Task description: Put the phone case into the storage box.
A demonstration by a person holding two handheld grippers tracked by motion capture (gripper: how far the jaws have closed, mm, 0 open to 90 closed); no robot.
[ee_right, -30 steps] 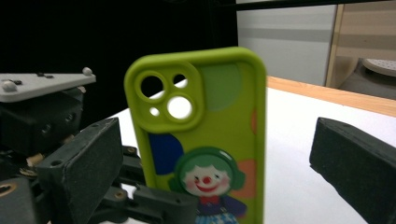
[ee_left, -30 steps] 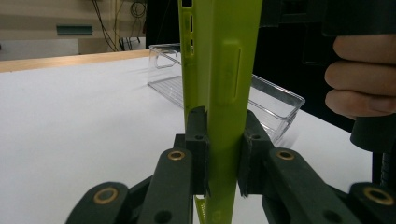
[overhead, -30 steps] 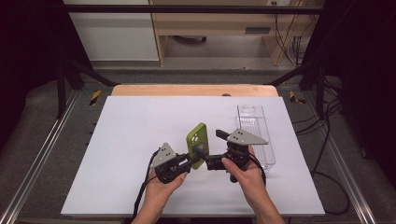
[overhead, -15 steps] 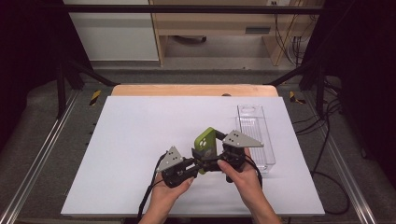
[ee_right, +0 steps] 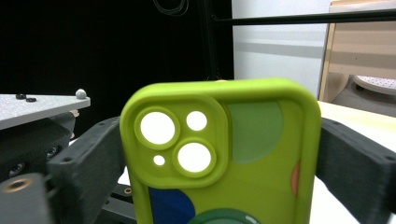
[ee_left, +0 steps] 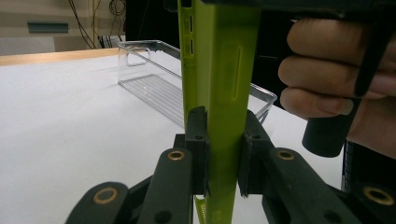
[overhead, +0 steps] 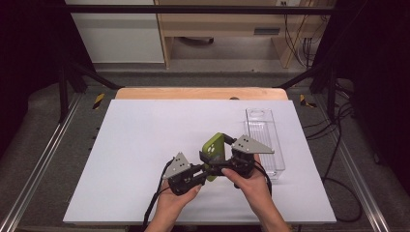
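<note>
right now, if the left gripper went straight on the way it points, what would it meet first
The left gripper is shut on the green phone case. Straight past the case, the clear tray seems to come first, though depth is hard to judge. The right hand sits just off to the side.

Two hands hold black two-jaw grippers close together.
Left gripper (overhead: 207,170) jaws clamped tight; right gripper (overhead: 216,155) jaws have just been closing, spread wide.

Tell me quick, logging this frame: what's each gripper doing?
Left gripper: closed on the green phone case.
Right gripper: jaws closing across the case's width.
</note>
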